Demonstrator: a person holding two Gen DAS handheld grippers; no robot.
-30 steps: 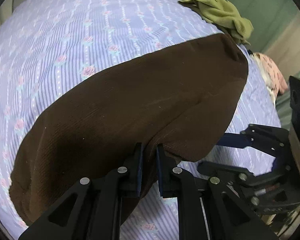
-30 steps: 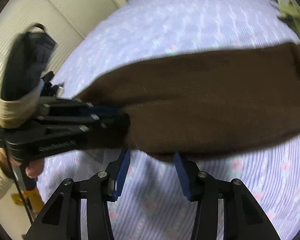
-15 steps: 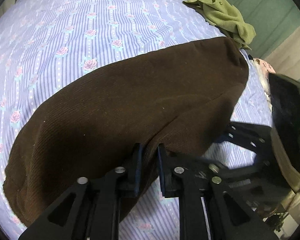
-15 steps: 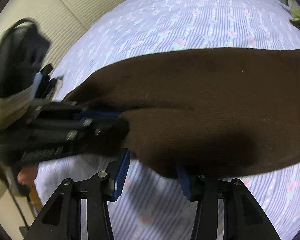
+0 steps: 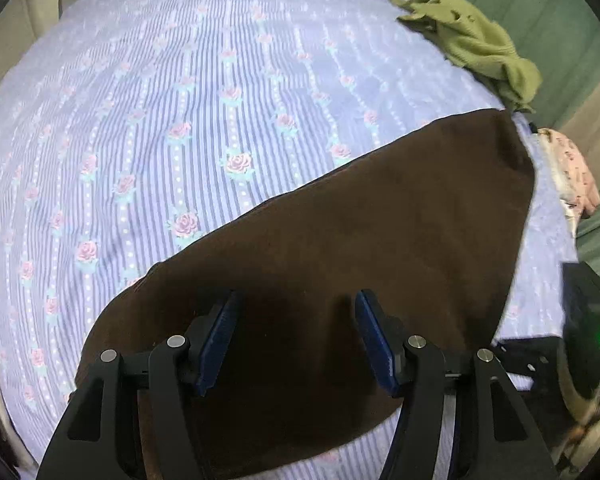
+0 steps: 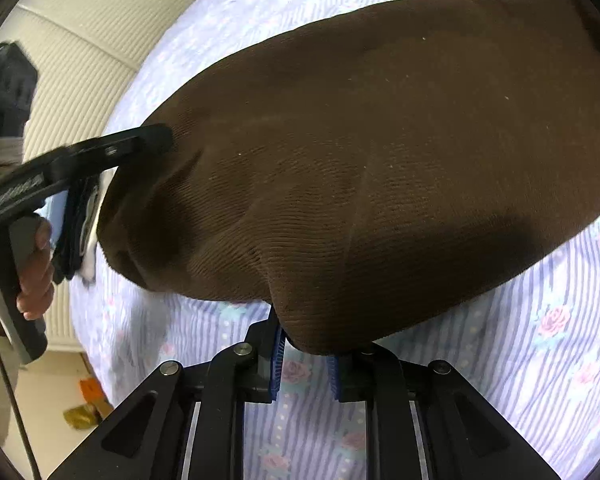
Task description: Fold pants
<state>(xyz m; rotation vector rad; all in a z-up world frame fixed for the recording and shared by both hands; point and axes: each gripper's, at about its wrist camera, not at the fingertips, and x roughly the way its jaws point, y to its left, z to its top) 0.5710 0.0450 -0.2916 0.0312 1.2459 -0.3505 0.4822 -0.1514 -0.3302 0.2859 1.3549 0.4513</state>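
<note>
Floral striped bedsheet [image 5: 204, 92], brown ribbed pants [image 5: 380, 232] lying folded, slightly rumpled

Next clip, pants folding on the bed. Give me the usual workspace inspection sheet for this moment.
Surface: bed sheet, lilac stripes with roses.
Job's things: brown pants lying flat on the sheet.
Clutter: olive garment at the far edge; pink floral cloth at the right edge.
Grippers: left gripper over the pants, jaws opening, pads clear of the cloth; right gripper closing on the pants' near edge, cloth between its pads.
Cables: thin dark cord below the person's hand.
Surroundings: ribbed cream panel; green curtain.
</note>
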